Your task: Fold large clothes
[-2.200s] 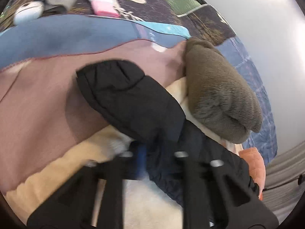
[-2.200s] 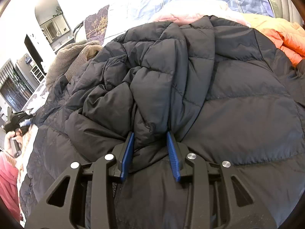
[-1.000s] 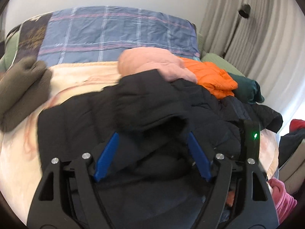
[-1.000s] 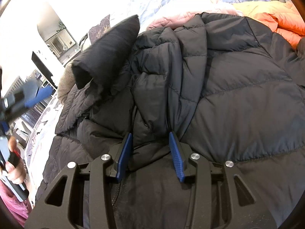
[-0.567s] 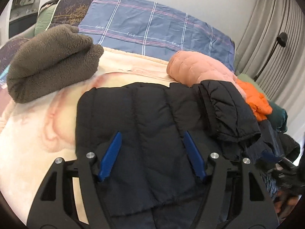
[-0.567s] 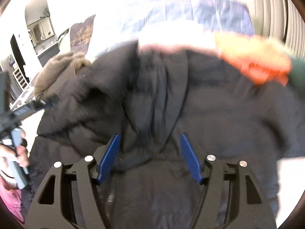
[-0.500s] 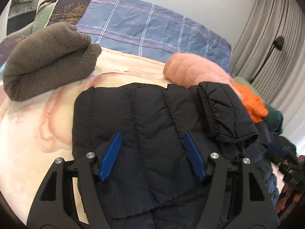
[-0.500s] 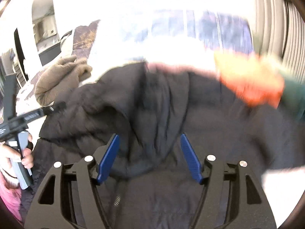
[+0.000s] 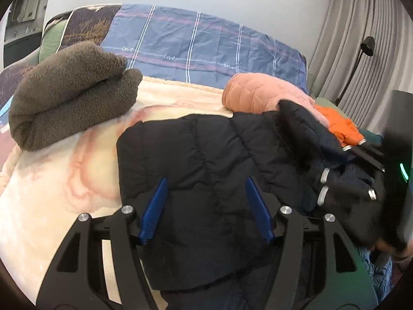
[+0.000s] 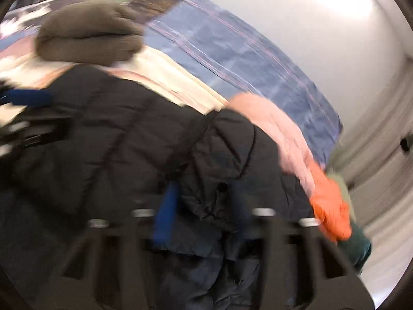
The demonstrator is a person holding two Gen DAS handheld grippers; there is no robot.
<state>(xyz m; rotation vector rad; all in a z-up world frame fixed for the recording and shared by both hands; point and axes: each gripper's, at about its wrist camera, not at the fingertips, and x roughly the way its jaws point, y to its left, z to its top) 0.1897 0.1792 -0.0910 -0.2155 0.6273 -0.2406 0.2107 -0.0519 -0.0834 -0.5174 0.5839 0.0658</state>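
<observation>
Black puffer jacket (image 9: 206, 160) lies spread on the bed's cream blanket (image 9: 51, 193). Left hand-held gripper (image 9: 206, 206) hovers spread over it, jaws just narrowing; right hand-held gripper (image 10: 201, 206), blurred, seems to be pinching a jacket fold.

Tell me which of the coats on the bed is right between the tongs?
The black puffer jacket. The pink one and the orange one lie behind it.

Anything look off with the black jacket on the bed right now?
Yes. The black puffer jacket lies flat on its left part, but its right side is bunched into a rumpled heap riding onto the pink jacket, so the fold looks uneven.
</observation>
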